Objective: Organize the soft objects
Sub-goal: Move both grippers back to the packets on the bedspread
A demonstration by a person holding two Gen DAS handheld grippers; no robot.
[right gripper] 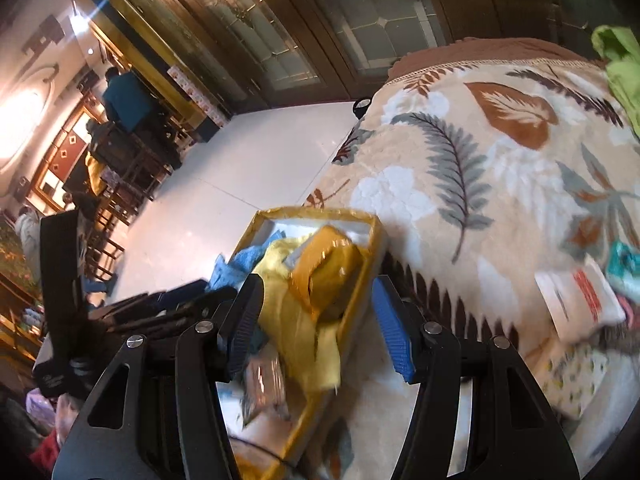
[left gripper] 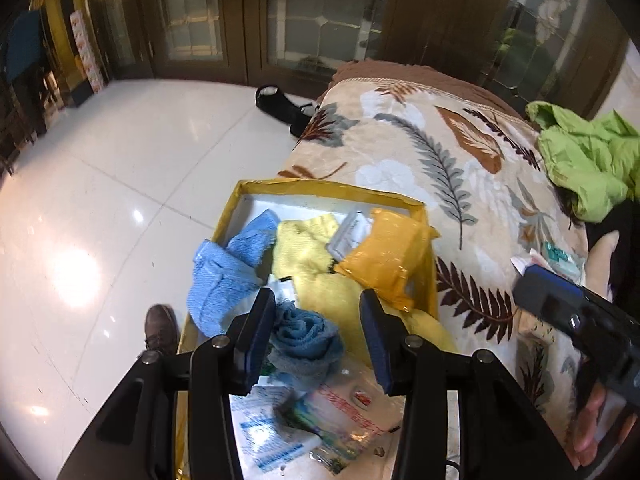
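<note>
A yellow-rimmed box sits at the edge of a leaf-patterned blanket. It holds a light blue towel, a yellow cloth, an orange packet, a rolled blue-grey cloth and plastic packets. My left gripper is open above the box, its fingers either side of the rolled blue-grey cloth, apart from it. My right gripper is open over the box's right rim, holding nothing. It also shows in the left wrist view.
A green jacket lies at the blanket's far right. Tissue packs lie on the blanket right of the box. A white tiled floor is at left, with a black shoe and dark glass-door cabinets beyond.
</note>
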